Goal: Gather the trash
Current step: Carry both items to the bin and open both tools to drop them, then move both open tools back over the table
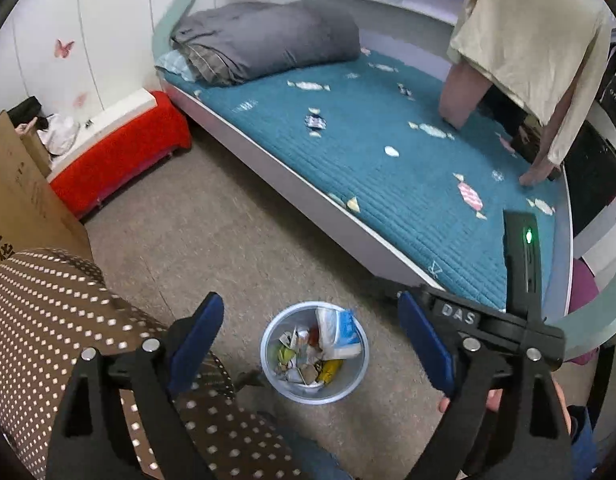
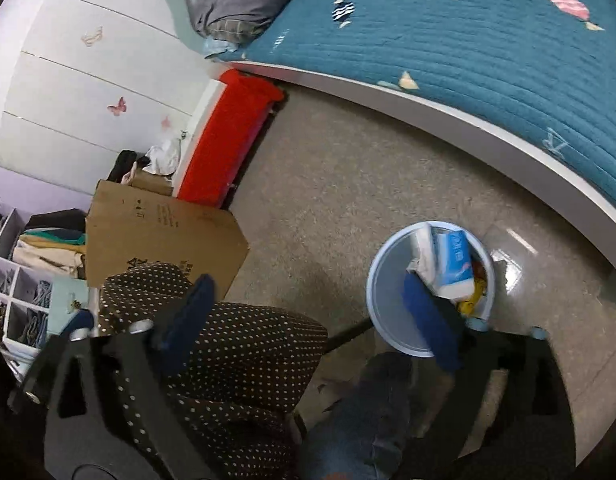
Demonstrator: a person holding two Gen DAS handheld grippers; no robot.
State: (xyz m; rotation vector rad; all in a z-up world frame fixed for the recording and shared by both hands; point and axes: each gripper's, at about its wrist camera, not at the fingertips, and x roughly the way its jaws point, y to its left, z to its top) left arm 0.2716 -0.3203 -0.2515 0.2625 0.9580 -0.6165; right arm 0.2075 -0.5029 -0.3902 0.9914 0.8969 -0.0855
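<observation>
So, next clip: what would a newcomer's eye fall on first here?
Probably the pale blue trash bin on the floor between the open left gripper fingers, stuffed with wrappers and a blue-white tissue pack. Behind it runs the teal candy-print bed, with a red bench at its head end.

The bed cover [image 1: 388, 152] is showing teal with a candy print in pink, white and navy. The folded quilt [image 1: 268, 40] is looking grey. A bright red cloth [image 1: 120, 156] is draping the low bench. The chair cushion [image 1: 68, 320] is wearing brown with white dots. The bin [image 1: 350, 384] is showing pale blue, and both grippers' 2 finger pads [image 1: 198, 336] are showing dark blue.
</observation>
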